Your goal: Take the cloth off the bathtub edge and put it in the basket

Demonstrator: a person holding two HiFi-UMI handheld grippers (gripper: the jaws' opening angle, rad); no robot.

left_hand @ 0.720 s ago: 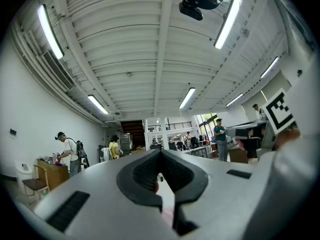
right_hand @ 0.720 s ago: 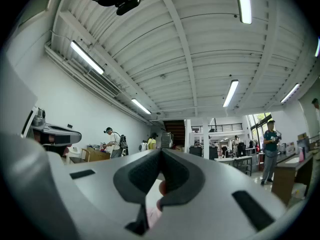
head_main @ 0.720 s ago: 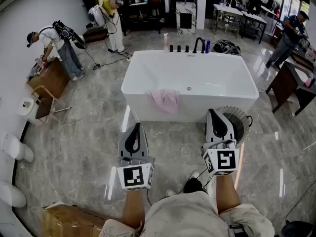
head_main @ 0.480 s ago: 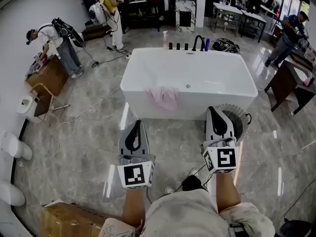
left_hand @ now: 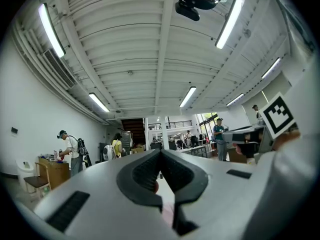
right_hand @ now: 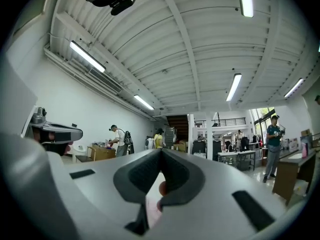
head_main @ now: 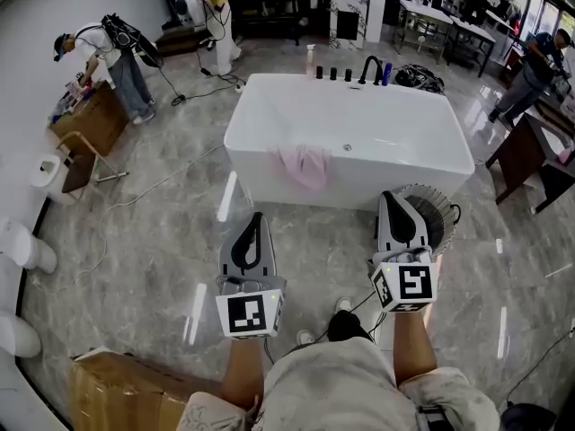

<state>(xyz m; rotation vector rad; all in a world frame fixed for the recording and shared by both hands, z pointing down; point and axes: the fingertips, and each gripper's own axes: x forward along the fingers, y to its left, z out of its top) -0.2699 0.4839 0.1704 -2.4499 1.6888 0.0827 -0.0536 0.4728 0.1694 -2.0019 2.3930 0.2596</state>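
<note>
A pink cloth (head_main: pixel 302 167) hangs over the near edge of the white bathtub (head_main: pixel 377 133) in the head view. A round slatted basket (head_main: pixel 435 215) stands on the floor at the tub's near right corner, partly hidden by my right gripper (head_main: pixel 392 197). That gripper is shut and empty, held level in front of the basket. My left gripper (head_main: pixel 256 216) is also shut and empty, over the floor below and left of the cloth, well short of it. In both gripper views the jaws, left (left_hand: pixel 161 152) and right (right_hand: pixel 161 152), meet at their tips and point across the room.
Taps and bottles (head_main: pixel 359 70) line the tub's far edge. People work by a wooden cabinet (head_main: pixel 90 126) at far left. Toilets (head_main: pixel 22 251) stand along the left wall, and a cardboard box (head_main: pixel 117 393) lies at bottom left. A cable (head_main: pixel 135 206) trails on the floor and a dark table (head_main: pixel 530 151) is at right.
The view has shifted forward, so the tub sits slightly lower and nearer in frame. Both grippers keep the same pose, shut and side by side.
</note>
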